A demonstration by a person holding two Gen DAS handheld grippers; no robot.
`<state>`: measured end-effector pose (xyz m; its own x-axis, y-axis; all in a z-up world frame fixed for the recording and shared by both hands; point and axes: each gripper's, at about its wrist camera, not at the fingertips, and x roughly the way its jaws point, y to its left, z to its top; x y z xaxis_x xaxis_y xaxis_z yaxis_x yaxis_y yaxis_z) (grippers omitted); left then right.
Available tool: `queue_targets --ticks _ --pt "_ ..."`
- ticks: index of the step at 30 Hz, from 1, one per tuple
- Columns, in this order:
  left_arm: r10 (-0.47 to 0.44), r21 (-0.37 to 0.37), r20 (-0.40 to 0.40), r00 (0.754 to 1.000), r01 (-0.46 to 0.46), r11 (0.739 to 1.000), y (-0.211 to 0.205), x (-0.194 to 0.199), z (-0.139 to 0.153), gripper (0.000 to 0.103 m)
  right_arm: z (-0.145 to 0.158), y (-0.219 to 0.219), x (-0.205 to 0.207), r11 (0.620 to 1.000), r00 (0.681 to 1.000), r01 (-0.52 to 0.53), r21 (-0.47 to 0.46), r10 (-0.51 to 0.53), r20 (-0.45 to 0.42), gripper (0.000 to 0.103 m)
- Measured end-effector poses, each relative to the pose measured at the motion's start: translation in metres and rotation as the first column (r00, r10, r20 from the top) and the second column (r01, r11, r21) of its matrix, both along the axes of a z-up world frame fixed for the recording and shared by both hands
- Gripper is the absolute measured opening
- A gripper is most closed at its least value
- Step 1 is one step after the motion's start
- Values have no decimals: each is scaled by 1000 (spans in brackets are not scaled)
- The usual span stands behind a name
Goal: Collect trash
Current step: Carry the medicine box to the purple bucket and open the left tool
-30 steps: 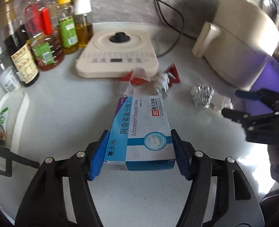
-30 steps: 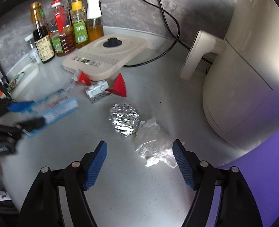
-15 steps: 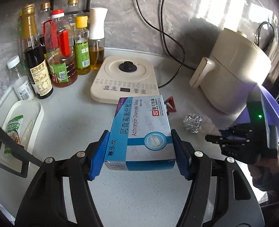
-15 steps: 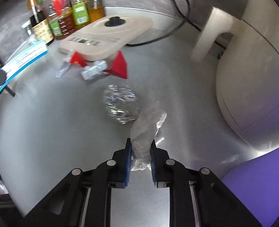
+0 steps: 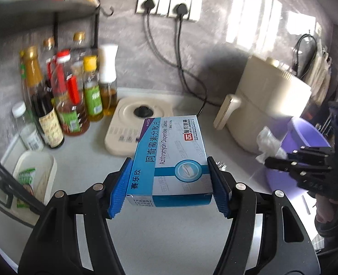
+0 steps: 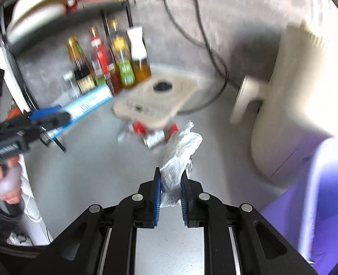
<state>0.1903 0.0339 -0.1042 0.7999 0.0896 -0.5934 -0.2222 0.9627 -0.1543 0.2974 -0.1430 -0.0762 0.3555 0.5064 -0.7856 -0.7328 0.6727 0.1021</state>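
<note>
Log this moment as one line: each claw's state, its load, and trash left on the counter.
left claw: shut on medicine box | right claw: shut on crumpled tissue, both lifted clear | counter: red-and-white wrappers left | purple bin at right

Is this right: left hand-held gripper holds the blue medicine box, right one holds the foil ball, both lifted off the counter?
Not quite. The right hand-held gripper is clamped on a crumpled clear plastic wrapper, not the foil ball, as the right wrist view shows. The rest stands: the left hand-held gripper holds the blue medicine box, and both are off the counter.
</note>
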Motion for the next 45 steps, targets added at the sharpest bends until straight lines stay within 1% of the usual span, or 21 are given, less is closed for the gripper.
queue_targets --ticks 6,8,11,14,21,23,24,25,27,28,30,32,35,38,42,45 --pt "-56 36 67 996 54 998 -17 7 31 64 60 -30 -5 994 993 46 99 -56 107 16" --pt "-77 41 86 993 74 996 -23 9 39 64 75 -44 -6 990 987 66 122 -82 135 16" --pt "-106 46 111 988 101 994 -32 15 50 64 92 -68 -1 983 977 111 144 -134 164 16" --pt "-140 59 125 982 133 989 -43 20 58 64 101 -89 6 974 964 166 157 -194 181 16" --pt "-231 88 127 965 221 971 -72 36 67 64 109 -136 16 945 933 282 166 -311 182 16" --pt "-250 85 128 960 240 967 -79 39 69 64 109 -143 16 939 925 303 163 -331 185 20" --pt "-260 84 127 957 251 964 -82 40 69 64 108 -149 16 934 918 318 163 -347 193 25" --pt "-275 85 125 953 266 960 -87 42 70 64 109 -152 13 930 911 328 166 -358 203 42" --pt "-306 91 121 945 296 951 -96 46 70 64 110 -162 8 917 892 355 179 -390 229 57" --pt "-315 92 120 942 305 948 -98 47 70 64 111 -168 7 907 877 378 188 -416 241 58" --pt "-334 90 117 935 325 941 -104 51 71 64 111 -178 8 889 861 412 200 -452 232 63" --pt "-358 87 115 927 349 933 -112 57 72 64 111 -189 8 868 843 453 205 -491 218 63" --pt "-399 89 109 911 391 916 -125 65 73 64 108 -203 4 853 829 481 203 -518 210 66" --pt "-444 91 100 890 436 895 -140 75 72 64 104 -217 -5 829 807 522 201 -556 198 67" --pt "-503 93 89 860 496 864 -160 87 72 64 99 -237 -13 791 774 577 204 -610 171 67" --pt "-549 85 80 832 543 835 -178 97 71 64 99 -248 -21 766 750 611 200 -640 165 68"
